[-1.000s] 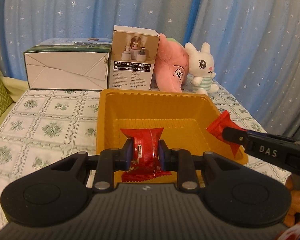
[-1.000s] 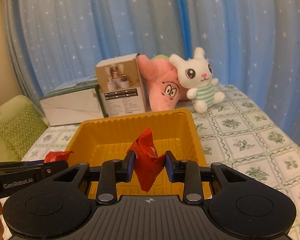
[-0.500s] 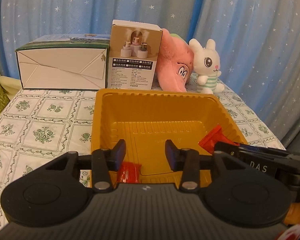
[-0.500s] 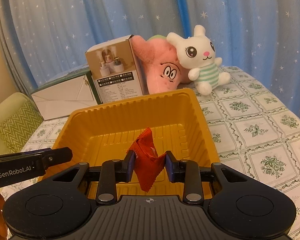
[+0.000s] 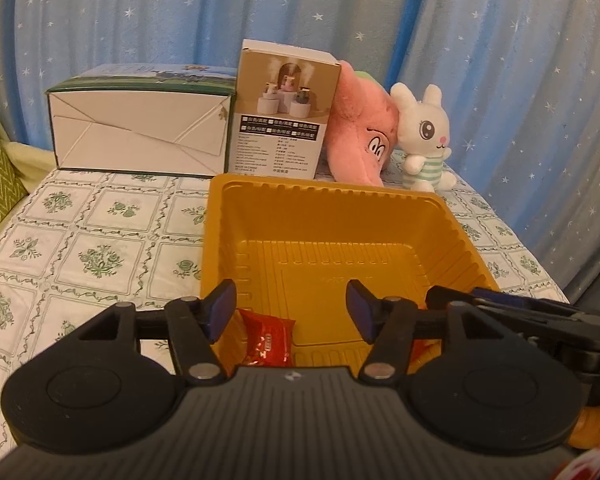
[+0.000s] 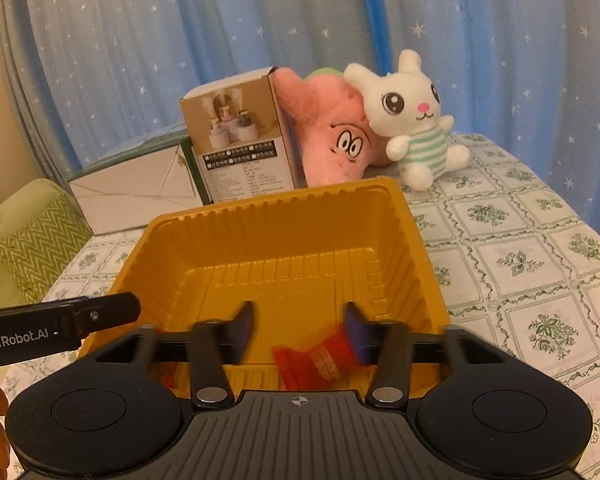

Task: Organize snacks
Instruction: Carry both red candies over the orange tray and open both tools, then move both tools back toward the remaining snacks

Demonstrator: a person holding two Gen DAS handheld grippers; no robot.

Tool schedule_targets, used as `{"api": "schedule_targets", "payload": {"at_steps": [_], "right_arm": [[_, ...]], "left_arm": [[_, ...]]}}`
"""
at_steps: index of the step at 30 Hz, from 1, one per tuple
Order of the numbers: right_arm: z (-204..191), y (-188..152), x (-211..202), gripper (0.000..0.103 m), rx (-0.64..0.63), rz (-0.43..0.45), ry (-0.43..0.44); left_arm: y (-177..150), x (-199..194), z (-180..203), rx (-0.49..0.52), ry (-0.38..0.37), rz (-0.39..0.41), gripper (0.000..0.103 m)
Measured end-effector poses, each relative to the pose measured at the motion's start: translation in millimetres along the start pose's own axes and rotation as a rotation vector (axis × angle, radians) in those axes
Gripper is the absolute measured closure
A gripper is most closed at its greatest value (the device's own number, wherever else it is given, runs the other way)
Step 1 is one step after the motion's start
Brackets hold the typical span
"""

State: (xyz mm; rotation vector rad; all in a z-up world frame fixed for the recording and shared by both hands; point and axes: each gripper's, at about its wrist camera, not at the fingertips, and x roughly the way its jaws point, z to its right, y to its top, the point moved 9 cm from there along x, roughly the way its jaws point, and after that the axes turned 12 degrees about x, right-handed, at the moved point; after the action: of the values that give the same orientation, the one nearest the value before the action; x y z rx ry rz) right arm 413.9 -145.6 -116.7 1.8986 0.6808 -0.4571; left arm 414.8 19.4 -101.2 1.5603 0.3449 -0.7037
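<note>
A yellow plastic tray (image 5: 324, 200) (image 6: 276, 216) sits on the flowered tablecloth. My left gripper (image 5: 291, 307) is open above the tray's near edge, and a red snack packet (image 5: 269, 342) lies in the tray just below it. My right gripper (image 6: 299, 330) is open over the tray's near right part, with a second red snack packet (image 6: 314, 358) blurred just under its right finger. The right gripper's fingers (image 5: 500, 308) show from the side in the left wrist view. The left gripper's fingers (image 6: 100, 314) show in the right wrist view.
At the back stand a white and green carton (image 5: 140, 128), a humidifier box (image 5: 282, 108), a pink starfish plush (image 5: 360, 132) and a white rabbit plush (image 5: 424, 140). A green cushion (image 6: 36, 240) lies left of the table. Blue starred curtains hang behind.
Both grippers have opened and let go of their red packets into the tray: the left one first, the right one just now. Both grippers dropped lower toward the tray.
</note>
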Motion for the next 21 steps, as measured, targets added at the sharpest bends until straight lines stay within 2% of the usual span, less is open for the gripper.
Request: {"api": "schedule_targets", "payload": {"at_steps": [13,21], "right_arm": [[7.5,7.7,-20.7,0.043,0.009,0.049,-0.024],[12.8,0.9,-43.7,0.043,0.013,0.053,-0.046]], "left_arm": [[4.5,-22.5,0.7,0.003,0.031,0.043,0.044],[-10.0,-56.0,8.2,-0.002,0.044,0.066,0.042]]}}
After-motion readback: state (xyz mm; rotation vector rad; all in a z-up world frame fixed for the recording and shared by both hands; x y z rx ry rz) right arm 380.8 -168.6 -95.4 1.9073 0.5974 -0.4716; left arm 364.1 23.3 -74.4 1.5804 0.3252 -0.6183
